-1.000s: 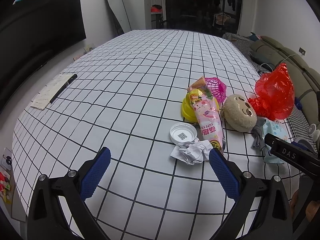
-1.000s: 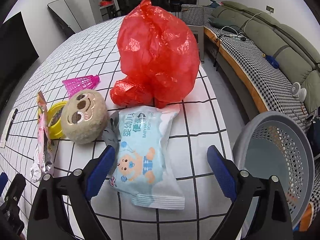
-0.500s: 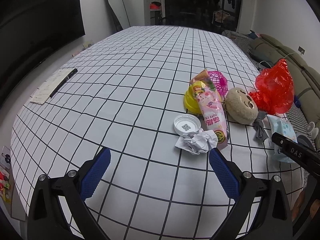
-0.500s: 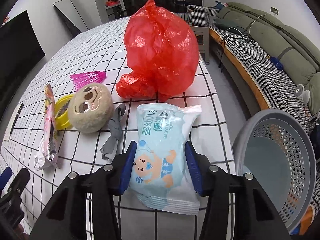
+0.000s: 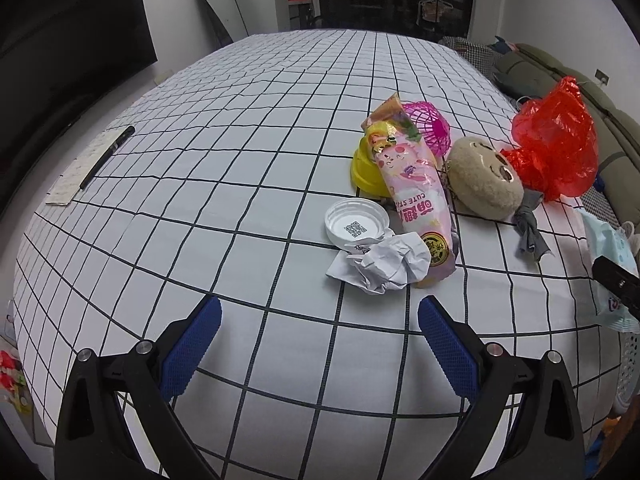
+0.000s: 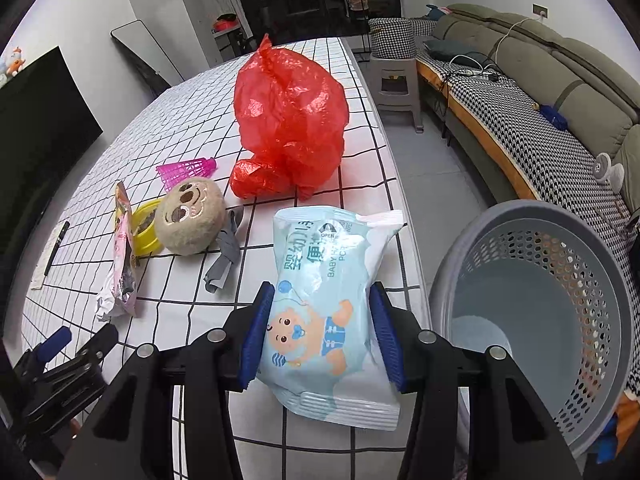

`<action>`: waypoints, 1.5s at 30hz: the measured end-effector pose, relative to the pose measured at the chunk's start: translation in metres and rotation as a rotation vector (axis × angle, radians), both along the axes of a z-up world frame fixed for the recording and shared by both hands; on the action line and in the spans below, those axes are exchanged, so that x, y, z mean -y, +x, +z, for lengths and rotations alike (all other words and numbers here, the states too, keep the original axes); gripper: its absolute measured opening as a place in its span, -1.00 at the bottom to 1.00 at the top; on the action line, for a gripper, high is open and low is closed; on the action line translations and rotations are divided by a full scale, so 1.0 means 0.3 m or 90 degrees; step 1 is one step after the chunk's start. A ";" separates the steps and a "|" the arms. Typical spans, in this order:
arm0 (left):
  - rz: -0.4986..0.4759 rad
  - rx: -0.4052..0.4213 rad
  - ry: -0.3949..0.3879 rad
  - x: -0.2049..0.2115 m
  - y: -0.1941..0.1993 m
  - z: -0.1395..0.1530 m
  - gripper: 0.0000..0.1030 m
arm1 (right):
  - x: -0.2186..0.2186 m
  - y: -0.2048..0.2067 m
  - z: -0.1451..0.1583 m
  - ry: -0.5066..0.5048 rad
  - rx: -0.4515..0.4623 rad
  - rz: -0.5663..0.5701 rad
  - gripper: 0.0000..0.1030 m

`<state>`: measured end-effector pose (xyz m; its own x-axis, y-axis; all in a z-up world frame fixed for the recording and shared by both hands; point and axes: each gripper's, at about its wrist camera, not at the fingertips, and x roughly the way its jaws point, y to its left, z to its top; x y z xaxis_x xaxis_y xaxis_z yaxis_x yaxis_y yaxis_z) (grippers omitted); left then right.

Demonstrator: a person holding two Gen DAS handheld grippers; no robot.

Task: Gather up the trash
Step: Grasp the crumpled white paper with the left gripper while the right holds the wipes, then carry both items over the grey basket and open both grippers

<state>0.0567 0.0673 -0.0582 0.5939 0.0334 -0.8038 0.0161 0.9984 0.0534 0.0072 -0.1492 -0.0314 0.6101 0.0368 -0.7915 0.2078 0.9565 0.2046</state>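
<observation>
Red bag [image 6: 290, 120], pale-blue wipes pack [image 6: 324, 312], grey basket [image 6: 532, 320] — black-gridded white tablecloth [image 5: 240, 160].

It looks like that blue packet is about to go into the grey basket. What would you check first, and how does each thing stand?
1. Right gripper grips the wipes packet: ok, both pads press its sides.
2. Packet clear of the table: cannot tell, its lower end hangs over the edge.
3. Basket within reach, mouth open: ok, it sits just right of the packet.
4. Basket has room: ok, nothing shows inside.
5. Left gripper out of the way: ok, jaws open, nothing held, short of the crumpled paper.
</observation>
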 end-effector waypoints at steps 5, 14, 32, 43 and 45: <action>0.007 -0.005 -0.003 -0.001 0.032 -0.006 0.88 | 0.018 0.003 0.006 0.008 0.004 -0.002 -0.08; 0.013 -0.012 -0.018 -0.001 0.078 -0.004 0.87 | 0.022 0.019 0.001 0.015 0.000 0.000 -0.08; -0.014 0.005 -0.057 0.010 0.037 0.014 -0.33 | 0.007 0.012 0.000 0.013 -0.003 0.012 -0.08; -0.011 0.029 -0.057 -0.019 -0.052 0.058 -0.34 | 0.013 -0.019 0.003 0.014 0.002 0.011 -0.08; -0.016 0.036 -0.060 -0.009 -0.068 0.080 -0.34 | 0.020 -0.031 0.011 0.013 0.005 0.010 -0.08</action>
<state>0.0363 0.0702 -0.0341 0.6376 -0.0564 -0.7683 0.0403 0.9984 -0.0399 -0.0022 -0.1552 -0.0280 0.6157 0.0627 -0.7854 0.1912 0.9552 0.2261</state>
